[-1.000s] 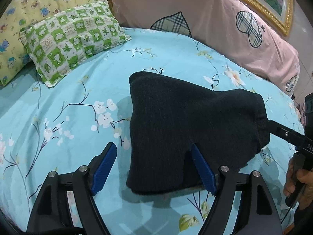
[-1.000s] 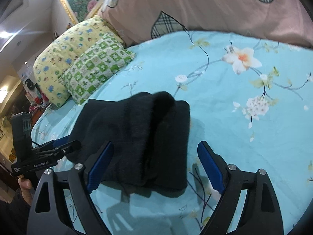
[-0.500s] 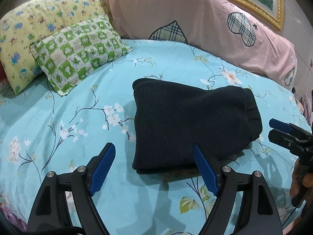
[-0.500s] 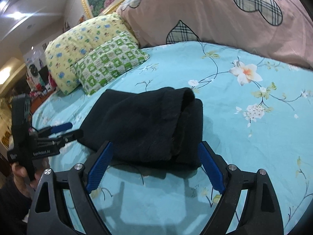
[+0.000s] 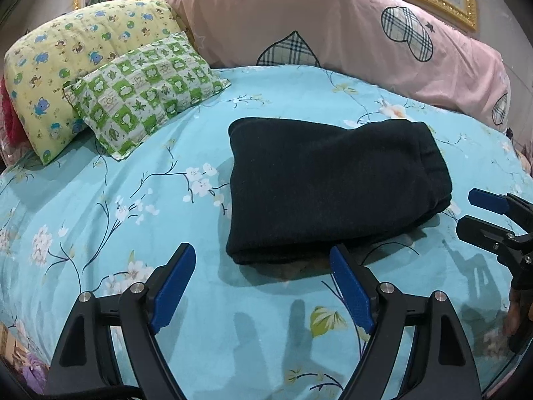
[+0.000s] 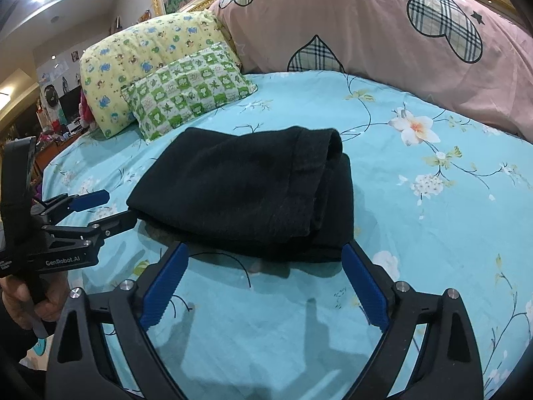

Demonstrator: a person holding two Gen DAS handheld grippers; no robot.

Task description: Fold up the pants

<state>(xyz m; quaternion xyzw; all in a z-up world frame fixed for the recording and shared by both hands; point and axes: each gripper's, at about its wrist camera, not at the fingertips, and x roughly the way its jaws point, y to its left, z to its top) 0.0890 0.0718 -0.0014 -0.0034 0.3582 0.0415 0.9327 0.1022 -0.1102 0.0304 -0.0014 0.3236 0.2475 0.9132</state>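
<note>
The black pants (image 5: pixel 333 183) lie folded into a thick rectangle on the turquoise floral bed sheet (image 5: pixel 133 200). In the right wrist view the pants (image 6: pixel 246 196) show stacked layers with the cuff end on the right. My left gripper (image 5: pixel 263 266) is open and empty, just short of the bundle's near edge. My right gripper (image 6: pixel 265 266) is open and empty, close to the bundle's other side. The right gripper also shows in the left wrist view (image 5: pixel 479 213), and the left gripper in the right wrist view (image 6: pixel 110 210), both open beside the pants.
A green checked pillow (image 5: pixel 143 90) and a yellow printed pillow (image 5: pixel 66 63) lie at the back left. A large pink quilt with plaid hearts (image 5: pixel 349 33) runs along the back against a gold-framed headboard (image 5: pixel 433 3). Cluttered room shelves (image 6: pixel 50 113) stand far left.
The right gripper let go of the pants, and the raised bundle settled flat on the sheet. Both grippers drew back from it and now stand apart from the cloth.
</note>
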